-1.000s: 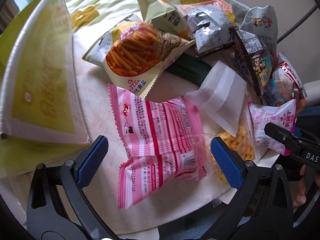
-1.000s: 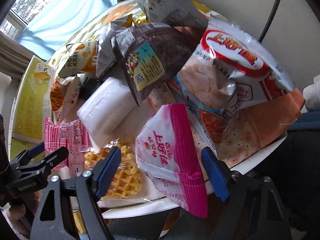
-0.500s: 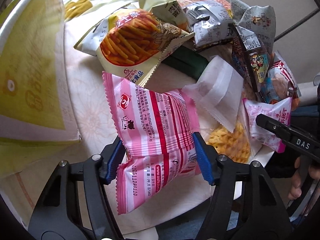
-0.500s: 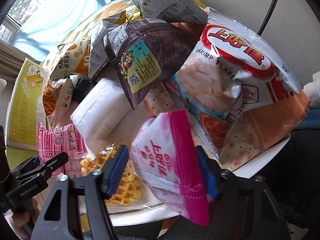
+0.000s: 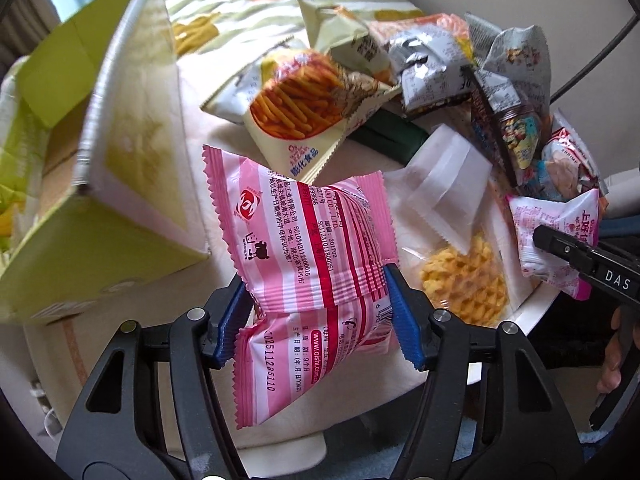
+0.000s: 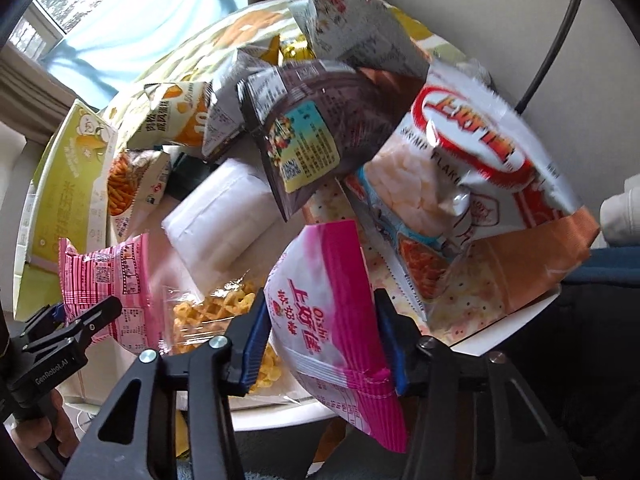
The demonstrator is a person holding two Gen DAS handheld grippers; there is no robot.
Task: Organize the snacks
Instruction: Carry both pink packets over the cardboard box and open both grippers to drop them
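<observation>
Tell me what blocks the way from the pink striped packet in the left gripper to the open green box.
Nothing visible does. The left gripper pinches the pink striped plastic snack packet, and the open yellow-green cardboard box sits right beside it, its raised flap the only edge to clear.

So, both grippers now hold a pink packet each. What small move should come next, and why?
Probably lift the left gripper with the striped pink packet and carry it toward the open yellow-green box beside it. Its pads already pinch the packet's waist, and the box is the only container in view. The right gripper, shut on the white-and-magenta packet, could follow.
</observation>
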